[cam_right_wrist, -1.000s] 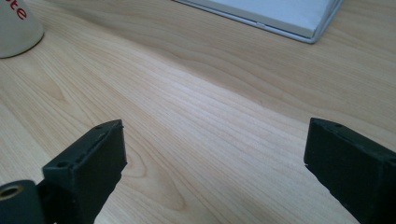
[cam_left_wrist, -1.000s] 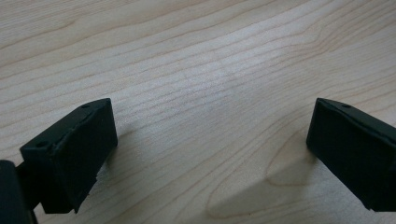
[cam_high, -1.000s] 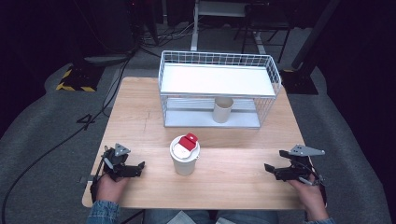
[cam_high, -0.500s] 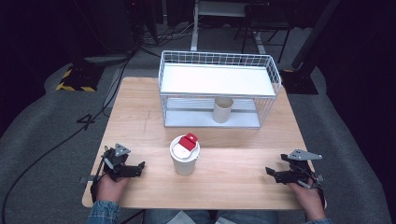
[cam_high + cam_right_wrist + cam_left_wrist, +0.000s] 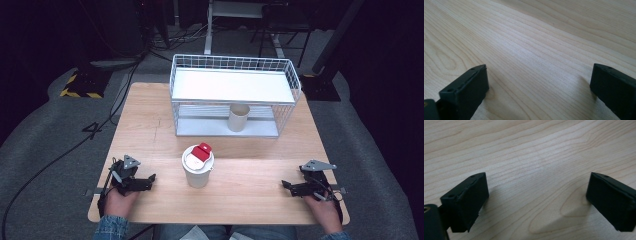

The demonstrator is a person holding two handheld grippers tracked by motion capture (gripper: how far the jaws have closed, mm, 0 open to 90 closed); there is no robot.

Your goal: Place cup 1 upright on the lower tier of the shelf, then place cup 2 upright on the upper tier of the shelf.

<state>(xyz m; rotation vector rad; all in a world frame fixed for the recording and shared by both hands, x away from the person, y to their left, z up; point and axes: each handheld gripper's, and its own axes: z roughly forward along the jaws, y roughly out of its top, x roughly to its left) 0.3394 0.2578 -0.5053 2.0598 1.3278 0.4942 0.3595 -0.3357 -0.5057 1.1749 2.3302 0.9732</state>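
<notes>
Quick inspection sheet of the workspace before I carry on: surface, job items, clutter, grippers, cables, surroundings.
Surface: wooden table, light grain, bare between both sets of jaws.
Job's things: white lidded cup with a red piece on its lid, front centre; white wire rack at the back; beige cup upright on its lower shelf.
Clutter: nothing seen.
Grippers: left gripper and right gripper low at the front corners, jaws apart, holding nothing.
Cables: black cable across the floor, left.
Surroundings: grey floor mat, dark room, yellow-black striped block.
</notes>
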